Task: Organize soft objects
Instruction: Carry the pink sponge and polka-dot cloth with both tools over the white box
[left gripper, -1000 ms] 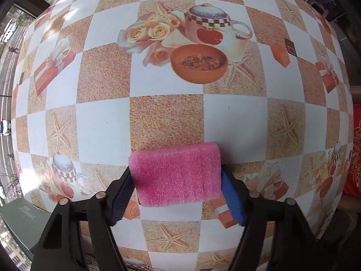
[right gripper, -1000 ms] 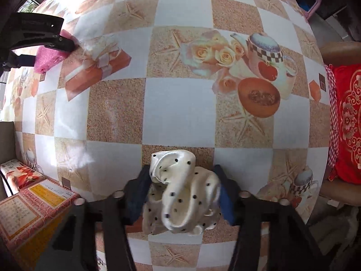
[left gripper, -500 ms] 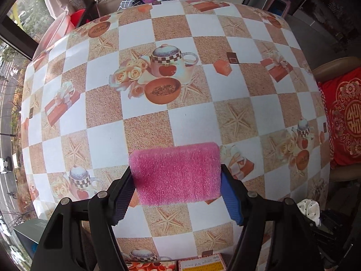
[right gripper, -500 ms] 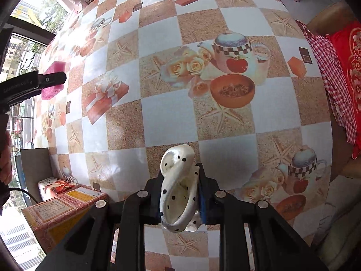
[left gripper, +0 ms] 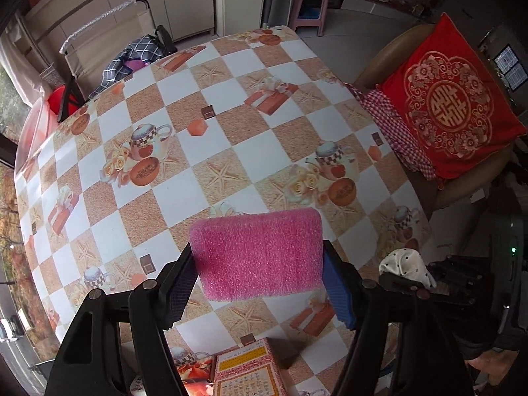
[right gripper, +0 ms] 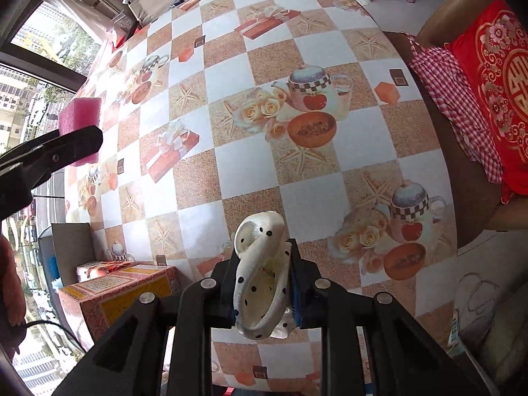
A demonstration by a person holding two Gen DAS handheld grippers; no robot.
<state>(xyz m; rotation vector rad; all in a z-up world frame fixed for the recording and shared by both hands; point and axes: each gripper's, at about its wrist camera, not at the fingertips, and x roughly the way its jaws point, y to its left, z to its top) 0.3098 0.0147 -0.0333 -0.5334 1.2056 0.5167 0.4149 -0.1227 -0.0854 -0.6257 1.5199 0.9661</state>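
My left gripper (left gripper: pixel 259 283) is shut on a pink sponge (left gripper: pixel 259 253), held high above the checked tablecloth (left gripper: pixel 211 138). The sponge fills the gap between both blue pads. My right gripper (right gripper: pixel 262 288) is shut on a cream scrunchie with black dots (right gripper: pixel 259 270), squeezed narrow and lifted off the table. In the left wrist view the scrunchie (left gripper: pixel 404 262) shows at the lower right in the other gripper. In the right wrist view the pink sponge (right gripper: pixel 81 117) shows at the far left, behind a black finger of the left gripper.
A patterned red and yellow box (right gripper: pixel 118 290) stands at the table's near edge, also seen as the box (left gripper: pixel 247 369) below the left gripper. A brown chair with a red cushion (left gripper: pixel 452 105) and a checked cloth (left gripper: pixel 396 132) stands to the right. A pink stool (left gripper: pixel 310 6) stands beyond the table.
Both grippers rose well above the table, so the whole tabletop and room came into view. The right jaws closed tight on the scrunchie, squeezing it narrow. The sponge stayed gripped.
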